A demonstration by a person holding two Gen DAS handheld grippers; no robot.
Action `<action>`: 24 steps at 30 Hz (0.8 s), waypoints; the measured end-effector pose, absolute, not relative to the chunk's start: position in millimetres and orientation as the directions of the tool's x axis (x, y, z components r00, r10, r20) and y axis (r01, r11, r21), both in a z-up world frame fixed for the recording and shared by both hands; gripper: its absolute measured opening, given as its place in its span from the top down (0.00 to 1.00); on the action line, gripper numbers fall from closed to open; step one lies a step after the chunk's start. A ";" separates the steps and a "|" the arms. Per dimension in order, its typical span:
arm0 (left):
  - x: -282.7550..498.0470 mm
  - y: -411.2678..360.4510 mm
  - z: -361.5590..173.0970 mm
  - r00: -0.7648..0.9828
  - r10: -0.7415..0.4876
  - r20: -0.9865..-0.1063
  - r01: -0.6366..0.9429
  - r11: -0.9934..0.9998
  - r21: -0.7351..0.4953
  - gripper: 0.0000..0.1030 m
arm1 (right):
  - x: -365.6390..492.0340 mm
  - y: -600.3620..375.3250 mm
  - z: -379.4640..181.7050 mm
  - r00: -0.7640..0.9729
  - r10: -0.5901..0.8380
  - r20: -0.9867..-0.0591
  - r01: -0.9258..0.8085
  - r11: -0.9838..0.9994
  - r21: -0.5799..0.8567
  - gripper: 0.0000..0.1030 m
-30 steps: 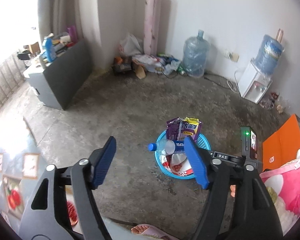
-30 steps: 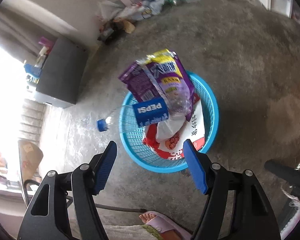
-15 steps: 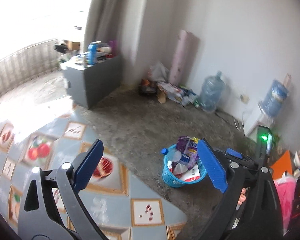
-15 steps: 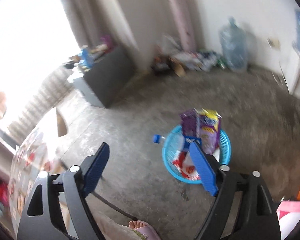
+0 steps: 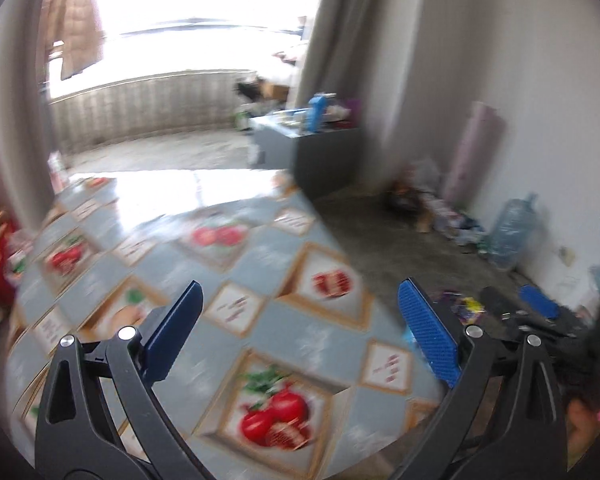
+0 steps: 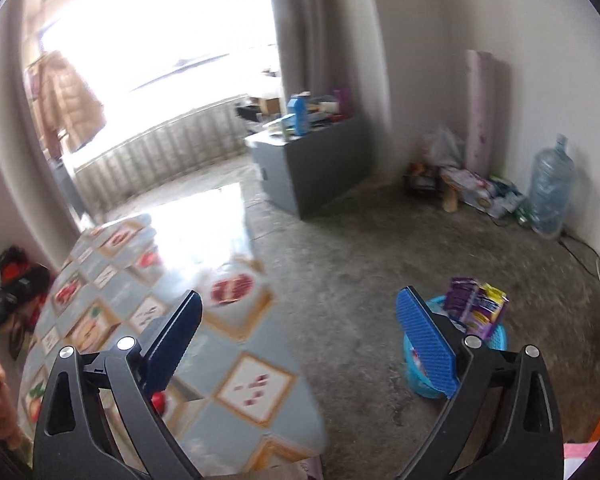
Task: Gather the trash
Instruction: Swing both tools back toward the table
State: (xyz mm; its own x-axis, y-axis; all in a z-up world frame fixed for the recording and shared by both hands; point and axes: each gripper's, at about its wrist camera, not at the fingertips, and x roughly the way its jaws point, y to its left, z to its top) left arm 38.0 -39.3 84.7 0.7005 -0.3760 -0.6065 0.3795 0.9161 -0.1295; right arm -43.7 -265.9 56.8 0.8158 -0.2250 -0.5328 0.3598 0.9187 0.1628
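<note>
The blue trash basket stands on the concrete floor at the lower right of the right wrist view, partly behind my finger, with purple and yellow snack bags sticking up out of it. My right gripper is open and empty, raised over the edge of a table with a fruit-pattern cloth. My left gripper is open and empty above the same cloth. In the left wrist view the snack bags peek past my right finger; the basket is mostly hidden. The views are blurred.
A grey cabinet with bottles on top stands by the curtain. A pink roll, a litter pile and a large water jug line the far wall. The other gripper shows at right in the left view.
Both grippers have risen and swung left, away from the basket and over the table. The basket has slid to the lower right of both views. Both stay open.
</note>
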 end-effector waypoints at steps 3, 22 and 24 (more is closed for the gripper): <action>27.5 -18.0 75.8 0.754 -0.272 -0.598 0.295 0.954 -0.062 0.09 | -41.8 -237.2 60.6 0.823 -0.188 -0.536 0.309 0.940 0.144 0.07; 8.5 37.0 14.8 0.605 -0.050 -0.795 0.032 0.999 -0.039 0.09 | -42.0 -167.9 17.1 0.677 -0.216 -0.703 0.262 0.964 -0.044 0.06; 11.9 35.3 9.7 0.590 -0.050 -0.806 0.031 0.999 -0.039 0.09 | -40.9 -171.0 9.9 0.642 -0.256 -0.723 0.287 0.954 -0.084 0.06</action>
State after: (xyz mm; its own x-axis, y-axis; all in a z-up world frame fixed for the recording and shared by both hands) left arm 11.9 35.3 9.7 0.5899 -0.0499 -0.8059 0.0306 0.9988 -0.0395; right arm -40.9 -171.0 9.9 0.6419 -0.2560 -0.7228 0.2866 0.9544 -0.0836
